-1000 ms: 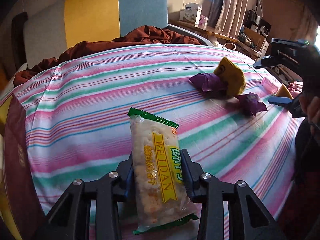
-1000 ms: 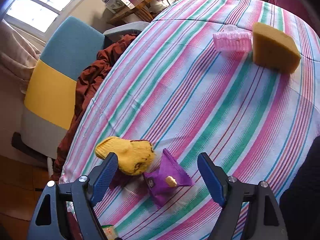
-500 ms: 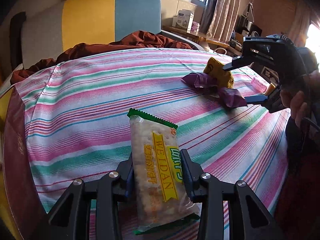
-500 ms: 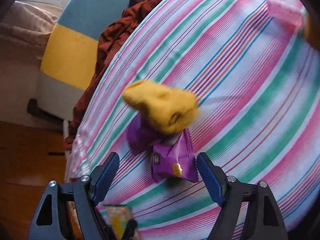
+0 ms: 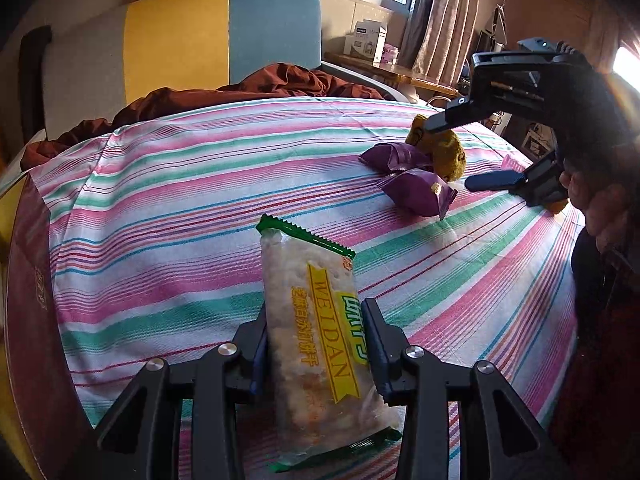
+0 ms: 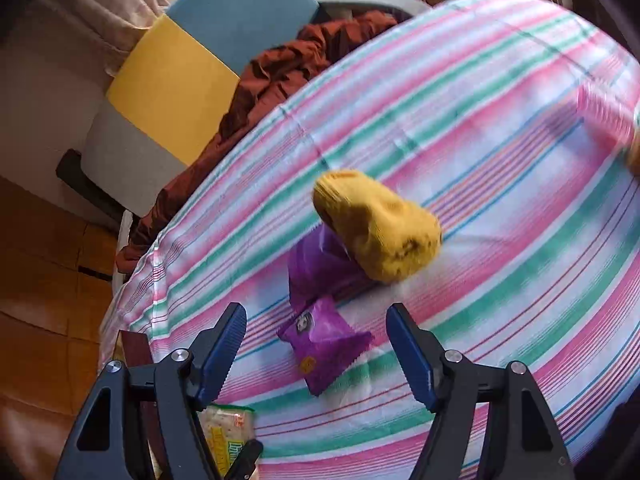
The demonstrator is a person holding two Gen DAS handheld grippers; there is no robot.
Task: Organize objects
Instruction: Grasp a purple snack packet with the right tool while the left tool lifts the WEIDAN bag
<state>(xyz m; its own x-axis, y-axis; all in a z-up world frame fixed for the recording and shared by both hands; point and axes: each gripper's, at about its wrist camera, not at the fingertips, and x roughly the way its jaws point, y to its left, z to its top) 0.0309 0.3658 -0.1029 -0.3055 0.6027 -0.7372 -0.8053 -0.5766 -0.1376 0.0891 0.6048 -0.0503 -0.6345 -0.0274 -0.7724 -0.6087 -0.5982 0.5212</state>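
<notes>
My left gripper (image 5: 316,344) is shut on a cracker packet (image 5: 316,340) with a green and yellow wrapper, held above the striped tablecloth (image 5: 180,200). My right gripper (image 6: 316,344) is open and hovers just above a purple snack packet (image 6: 324,344). A second purple packet (image 6: 316,264) lies behind it, partly under a yellow sock (image 6: 376,232). In the left wrist view the right gripper (image 5: 464,152) hangs over the purple packets (image 5: 420,192) and the sock (image 5: 448,152). The cracker packet also shows low in the right wrist view (image 6: 228,440).
A brown cloth (image 5: 240,92) lies at the table's far edge before a yellow and blue chair (image 5: 220,36). A pink hair clip (image 6: 604,112) and a yellow sponge (image 6: 634,156) sit blurred at the right. A desk with boxes (image 5: 368,44) stands behind.
My right gripper has moved toward the near purple packet and lowered over it, still open. My left gripper holds the cracker packet as before, a little closer to the table.
</notes>
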